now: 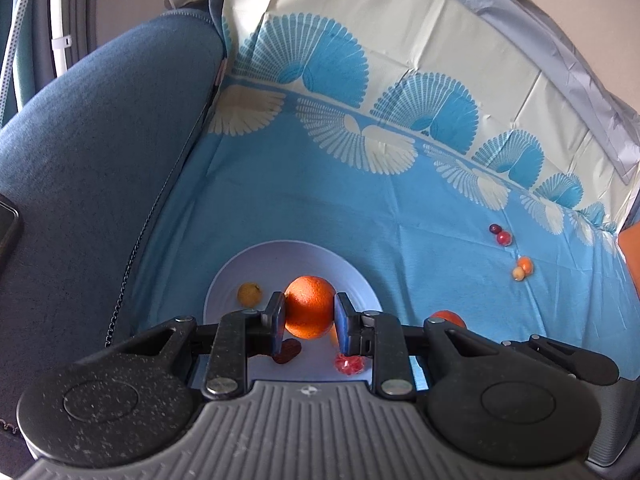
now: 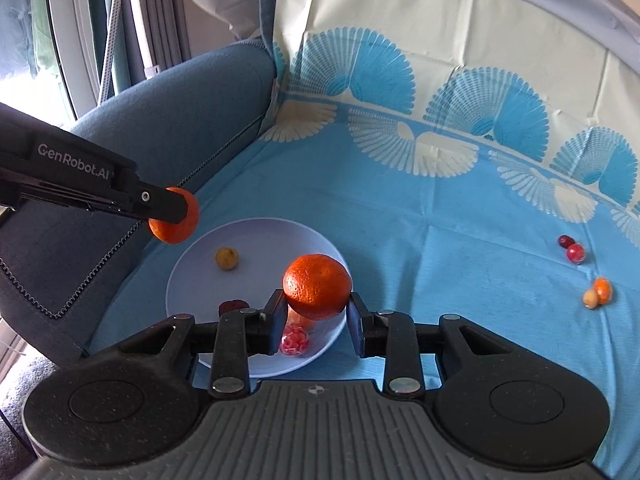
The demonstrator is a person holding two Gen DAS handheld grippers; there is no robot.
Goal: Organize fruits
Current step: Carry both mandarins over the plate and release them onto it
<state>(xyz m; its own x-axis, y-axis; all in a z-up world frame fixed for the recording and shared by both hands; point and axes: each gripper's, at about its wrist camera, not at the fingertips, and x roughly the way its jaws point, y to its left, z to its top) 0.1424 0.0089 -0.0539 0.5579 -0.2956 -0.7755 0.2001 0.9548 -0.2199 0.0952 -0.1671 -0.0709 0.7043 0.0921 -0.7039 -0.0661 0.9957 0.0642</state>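
Left gripper (image 1: 308,316) fingers clamped on an orange (image 1: 310,306), right gripper (image 2: 316,314) fingers clamped on second orange (image 2: 318,286); both held above the plate (image 2: 208,280) near the sofa's left edge.

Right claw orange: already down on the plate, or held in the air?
Held in the air. The right claw grips the orange between both fingers above the plate.

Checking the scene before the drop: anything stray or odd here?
Yes. Four small fruits lie loose on the blue cloth, well off the plate: a red pair and an orange-and-tan pair. Nothing looks spilled or damaged.
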